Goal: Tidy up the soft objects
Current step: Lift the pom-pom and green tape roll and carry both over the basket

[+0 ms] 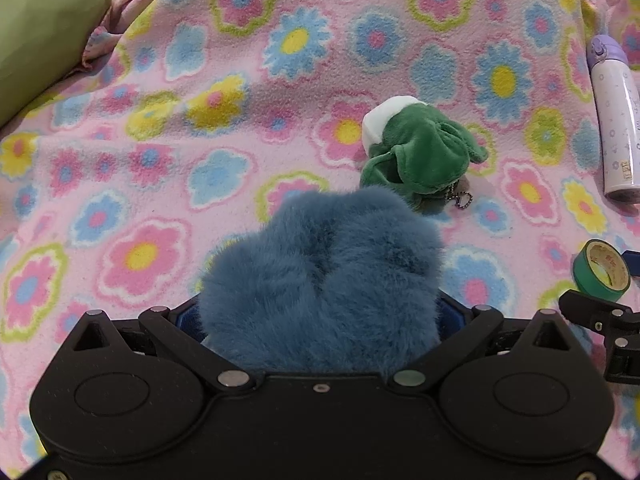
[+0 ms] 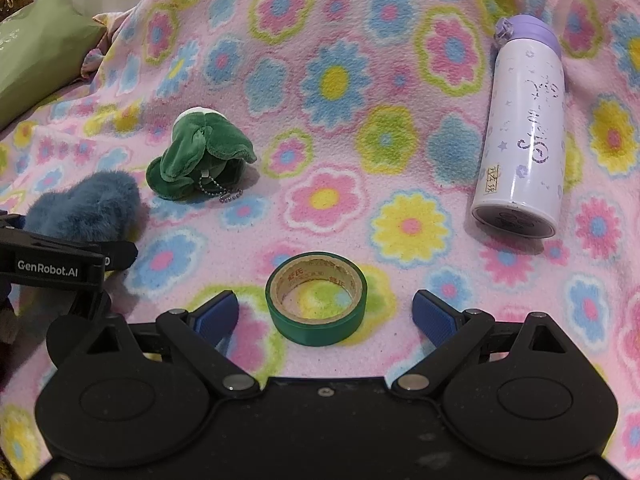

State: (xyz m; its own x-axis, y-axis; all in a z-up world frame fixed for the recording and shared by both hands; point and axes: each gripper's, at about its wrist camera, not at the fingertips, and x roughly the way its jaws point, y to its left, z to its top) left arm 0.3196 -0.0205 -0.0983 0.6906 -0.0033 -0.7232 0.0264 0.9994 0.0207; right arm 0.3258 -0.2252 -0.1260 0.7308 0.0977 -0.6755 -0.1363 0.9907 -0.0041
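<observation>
My left gripper point(image 1: 320, 316) is shut on a fluffy blue plush point(image 1: 324, 276), which fills the space between its fingers and hides the pads. The plush also shows at the left of the right wrist view point(image 2: 84, 208). A green and white plush toy point(image 1: 420, 156) with a ball chain lies on the flowered blanket just beyond the blue plush; it also shows in the right wrist view point(image 2: 200, 156). My right gripper point(image 2: 324, 312) is open, low over the blanket, with a green tape roll point(image 2: 316, 298) lying between its fingers.
A purple and white bottle point(image 2: 520, 144) lies on the pink flowered blanket point(image 2: 360, 80) at the right; it also shows in the left wrist view point(image 1: 612, 120). A green pillow point(image 1: 36, 36) sits at the far left. The tape roll shows in the left wrist view point(image 1: 600, 268).
</observation>
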